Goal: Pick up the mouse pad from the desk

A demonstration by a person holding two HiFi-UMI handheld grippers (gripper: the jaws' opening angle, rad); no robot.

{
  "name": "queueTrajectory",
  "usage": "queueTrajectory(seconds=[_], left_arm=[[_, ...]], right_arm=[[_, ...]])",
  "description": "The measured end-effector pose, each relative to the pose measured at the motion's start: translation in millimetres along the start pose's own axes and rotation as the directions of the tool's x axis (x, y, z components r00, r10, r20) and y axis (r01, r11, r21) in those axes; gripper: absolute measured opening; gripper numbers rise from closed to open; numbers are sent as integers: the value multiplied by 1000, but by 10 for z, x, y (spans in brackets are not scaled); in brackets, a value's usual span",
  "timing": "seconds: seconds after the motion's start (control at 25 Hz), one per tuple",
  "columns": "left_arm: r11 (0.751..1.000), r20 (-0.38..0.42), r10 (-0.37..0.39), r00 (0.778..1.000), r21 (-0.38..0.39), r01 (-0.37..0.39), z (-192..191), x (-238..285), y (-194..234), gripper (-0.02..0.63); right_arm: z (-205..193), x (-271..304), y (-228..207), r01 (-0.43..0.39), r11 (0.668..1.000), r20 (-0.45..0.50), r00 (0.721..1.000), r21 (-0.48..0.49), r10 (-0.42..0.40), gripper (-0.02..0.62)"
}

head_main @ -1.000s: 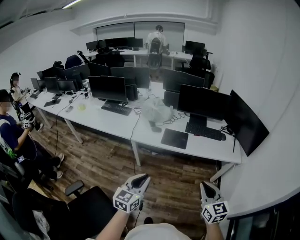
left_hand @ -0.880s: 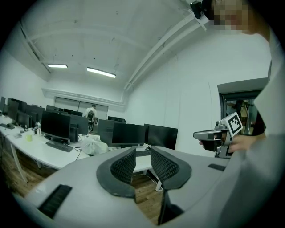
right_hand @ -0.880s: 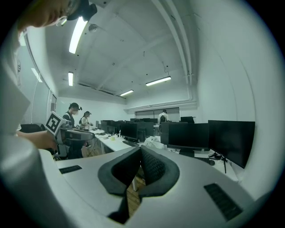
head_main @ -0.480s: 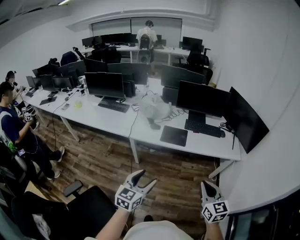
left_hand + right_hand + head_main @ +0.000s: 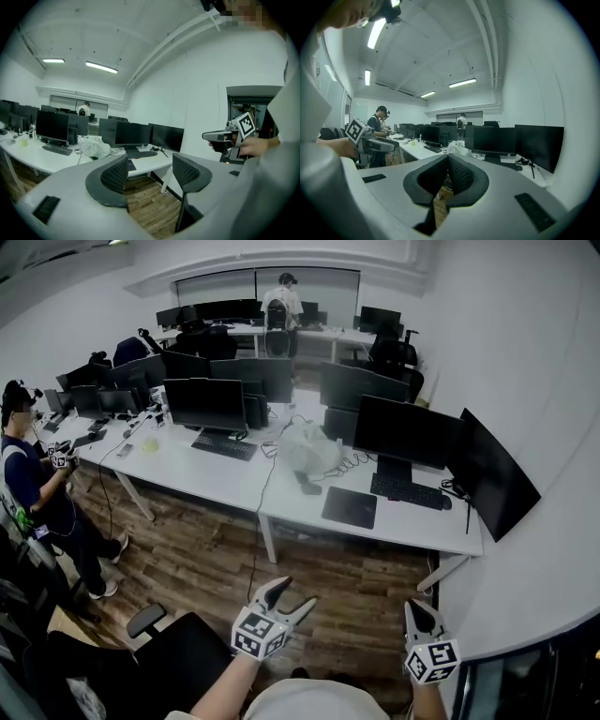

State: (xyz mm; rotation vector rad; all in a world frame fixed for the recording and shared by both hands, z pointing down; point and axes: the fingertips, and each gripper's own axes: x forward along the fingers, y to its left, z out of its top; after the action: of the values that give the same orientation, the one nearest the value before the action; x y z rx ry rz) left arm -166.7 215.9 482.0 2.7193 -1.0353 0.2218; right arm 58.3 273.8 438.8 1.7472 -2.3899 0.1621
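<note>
The dark mouse pad (image 5: 350,507) lies flat on the white desk (image 5: 412,531), left of a black keyboard (image 5: 411,491) and in front of the monitors. Both grippers hang low over the wooden floor, well short of the desk. My left gripper (image 5: 289,594) is open; its jaws have just been opening and nothing is between them. In the left gripper view, my left gripper (image 5: 151,172) shows a sliver of the mouse pad (image 5: 131,165) far off through the gap. My right gripper (image 5: 415,607) is shut and empty, and my right gripper (image 5: 447,176) has its pads together.
A white plastic bag (image 5: 307,448) and cables lie behind the pad. Monitors (image 5: 408,435) line the desks. A black office chair (image 5: 178,652) stands at my lower left. People stand at the left (image 5: 37,493) and at the far desks (image 5: 281,298). A wall (image 5: 534,409) closes the right side.
My left gripper's jaws have gone from shut to open. Both grippers have sunk slightly in the head view. The right gripper stays shut.
</note>
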Motion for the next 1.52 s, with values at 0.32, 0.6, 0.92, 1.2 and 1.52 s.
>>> queueTrajectory(seconds=[0.32,0.6,0.92,1.2,1.52], left_arm=[[1000,-11,-4,1000,-9,4,-72,52,149,321],[1000,-13,5,1000,-23,-5,-81,247,308,324],[999,-50,37,998,-38,-39,-95,750,576,322],[996,-85,63,994,-60,-68,-138,1371,807,325],[991,-93,117,989,-50,-122,-48,1989,1028,328]], right_arm=[[-140,145,47,1,1000,-34,999,20,0,12],[-189,490,-116,-23,999,-49,998,45,25,12],[-215,1135,-515,-71,996,-59,995,60,75,12],[-323,1760,-902,-142,987,-95,984,75,149,12],[-328,2252,-1472,-191,979,-104,975,75,198,12]])
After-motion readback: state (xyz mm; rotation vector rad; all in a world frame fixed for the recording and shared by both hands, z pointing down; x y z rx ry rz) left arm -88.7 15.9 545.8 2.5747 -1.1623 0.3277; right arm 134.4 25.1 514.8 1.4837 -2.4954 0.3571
